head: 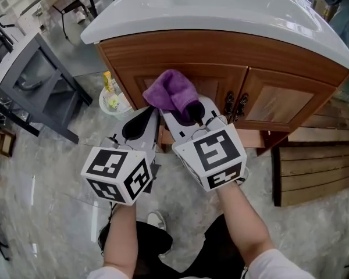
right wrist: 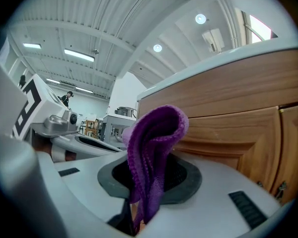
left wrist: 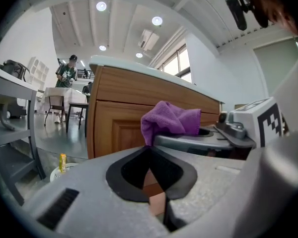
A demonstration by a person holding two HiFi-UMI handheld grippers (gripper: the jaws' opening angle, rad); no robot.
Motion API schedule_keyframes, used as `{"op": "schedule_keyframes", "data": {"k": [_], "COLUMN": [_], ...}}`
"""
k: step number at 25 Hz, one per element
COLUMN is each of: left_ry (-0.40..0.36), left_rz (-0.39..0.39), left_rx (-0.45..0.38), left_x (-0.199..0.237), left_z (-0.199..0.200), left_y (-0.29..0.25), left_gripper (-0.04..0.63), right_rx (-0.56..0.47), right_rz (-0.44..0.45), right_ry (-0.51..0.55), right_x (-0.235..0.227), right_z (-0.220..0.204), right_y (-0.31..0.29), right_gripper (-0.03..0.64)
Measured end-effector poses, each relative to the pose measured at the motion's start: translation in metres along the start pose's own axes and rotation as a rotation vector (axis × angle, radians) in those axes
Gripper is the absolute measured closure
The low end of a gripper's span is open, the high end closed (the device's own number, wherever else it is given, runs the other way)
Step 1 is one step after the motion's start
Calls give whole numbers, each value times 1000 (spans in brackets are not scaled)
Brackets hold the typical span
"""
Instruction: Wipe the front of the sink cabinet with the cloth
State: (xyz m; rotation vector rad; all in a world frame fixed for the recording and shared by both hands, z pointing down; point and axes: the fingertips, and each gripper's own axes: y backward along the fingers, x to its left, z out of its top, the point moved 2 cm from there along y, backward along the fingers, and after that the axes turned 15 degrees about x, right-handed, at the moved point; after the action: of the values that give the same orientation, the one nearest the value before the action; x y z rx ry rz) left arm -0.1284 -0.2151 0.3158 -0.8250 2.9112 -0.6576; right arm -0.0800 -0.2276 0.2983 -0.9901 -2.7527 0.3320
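While right tool (head: 191, 114) pinches the purple cloth (head: 171, 92) near the cabinet front (head: 273, 100), left tool (head: 144, 120) is pressed together (holding nothing).

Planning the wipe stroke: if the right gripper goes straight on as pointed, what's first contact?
Probably the cabinet door. The purple cloth clamped in the right gripper leads, so it would touch the wood panel first. How much gap remains is unclear.

Purple cloth (head: 171, 92), brown wood-grain cabinet front (head: 273, 100), white sink top (head: 221, 16) — grey marbled floor (head: 46, 173).
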Motion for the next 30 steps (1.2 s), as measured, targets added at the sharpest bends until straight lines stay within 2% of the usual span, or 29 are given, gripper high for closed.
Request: {"op": "schedule_keyframes", "data": {"k": [5, 9, 19, 27, 30], "left_ry": [1, 20, -39, -38, -72], "left_rz": [-11, -59, -135, -182, -192], "left_rx": [0, -20, -23, -20, -8], "left_x": [-17, -35, -62, -80, -87], "left_z": [2, 5, 3, 1, -1], "left_y": [-9, -16, -33, -53, -61], "left_gripper": [591, 591, 591, 590, 590], "right_rx": [-17, -31, -41, -30, -20], "right_rz": [-31, -72, -168, -286, -354], "right_ry": [1, -8, -29, -54, -54], "right_x": [-18, -35, -76, -115, -134], "right_z": [-6, -8, -12, -25, -34], "right_y": [26, 46, 87, 130, 145], "right_gripper": [532, 532, 532, 532, 532]}}
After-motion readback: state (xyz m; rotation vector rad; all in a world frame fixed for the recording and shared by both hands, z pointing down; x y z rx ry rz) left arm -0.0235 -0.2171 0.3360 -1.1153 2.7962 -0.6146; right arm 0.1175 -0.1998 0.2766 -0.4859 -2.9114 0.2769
